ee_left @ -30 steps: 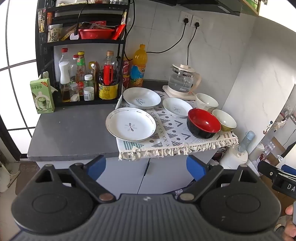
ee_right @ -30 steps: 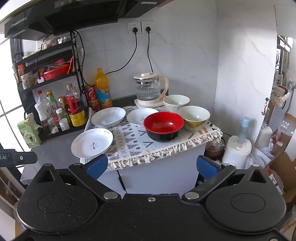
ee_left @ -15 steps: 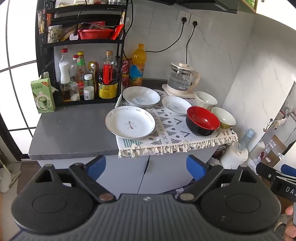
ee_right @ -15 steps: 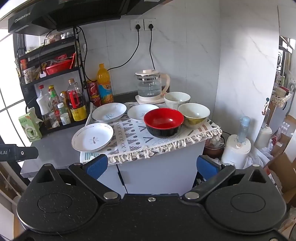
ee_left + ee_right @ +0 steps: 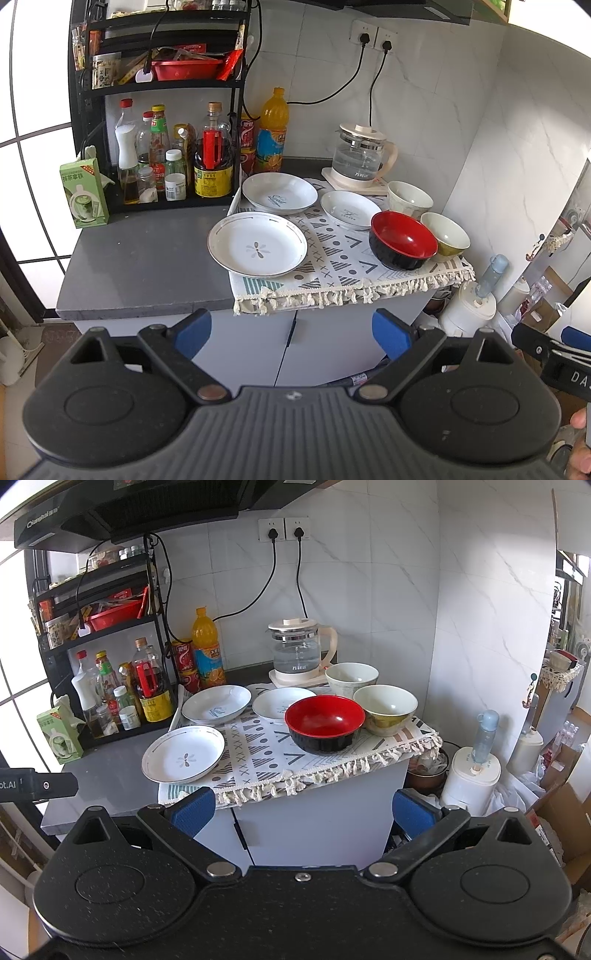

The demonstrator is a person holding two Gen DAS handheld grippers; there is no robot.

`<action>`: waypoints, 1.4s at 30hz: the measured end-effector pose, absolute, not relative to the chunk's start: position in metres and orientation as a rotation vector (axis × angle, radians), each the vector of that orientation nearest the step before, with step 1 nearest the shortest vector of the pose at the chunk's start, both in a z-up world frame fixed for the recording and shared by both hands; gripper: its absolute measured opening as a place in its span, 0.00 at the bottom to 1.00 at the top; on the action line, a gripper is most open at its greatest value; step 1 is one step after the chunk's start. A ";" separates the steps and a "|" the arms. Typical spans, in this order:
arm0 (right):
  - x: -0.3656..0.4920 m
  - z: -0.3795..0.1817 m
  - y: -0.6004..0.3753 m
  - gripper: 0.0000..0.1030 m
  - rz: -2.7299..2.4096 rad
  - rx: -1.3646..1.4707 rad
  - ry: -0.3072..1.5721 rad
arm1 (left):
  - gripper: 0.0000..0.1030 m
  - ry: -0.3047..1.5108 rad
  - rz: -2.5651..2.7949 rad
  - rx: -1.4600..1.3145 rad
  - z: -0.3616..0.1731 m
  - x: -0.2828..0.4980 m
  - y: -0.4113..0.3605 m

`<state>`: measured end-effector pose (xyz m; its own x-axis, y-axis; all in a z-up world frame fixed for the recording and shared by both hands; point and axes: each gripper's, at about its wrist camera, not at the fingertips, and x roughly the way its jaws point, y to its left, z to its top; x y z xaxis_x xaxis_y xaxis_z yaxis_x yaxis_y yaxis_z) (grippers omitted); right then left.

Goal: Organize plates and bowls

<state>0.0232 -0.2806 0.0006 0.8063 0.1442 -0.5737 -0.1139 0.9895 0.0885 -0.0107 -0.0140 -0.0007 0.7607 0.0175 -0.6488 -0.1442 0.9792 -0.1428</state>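
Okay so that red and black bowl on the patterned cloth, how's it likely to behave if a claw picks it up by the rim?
The red and black bowl looks glossy, lacquer-like, so its rim may be slippery in a pinch. It appears empty, so probably light. It sits close beside the yellowish bowl, so a tilted lift could knock that one.

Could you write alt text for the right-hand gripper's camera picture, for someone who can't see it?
An open right gripper faces a kitchen counter where three white plates and three bowls, including a red and black bowl, sit unstacked on a patterned cloth. A glass kettle stands behind them.
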 end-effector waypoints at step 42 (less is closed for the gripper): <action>0.038 0.001 -0.273 1.00 0.100 0.069 0.624 | 0.90 0.723 0.095 -0.186 -0.005 0.012 -0.007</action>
<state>0.0375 -0.2732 0.0011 0.8068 0.1147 -0.5795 -0.0730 0.9928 0.0949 0.0119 -0.0070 -0.0054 0.7467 0.0223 -0.6647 -0.1505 0.9792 -0.1362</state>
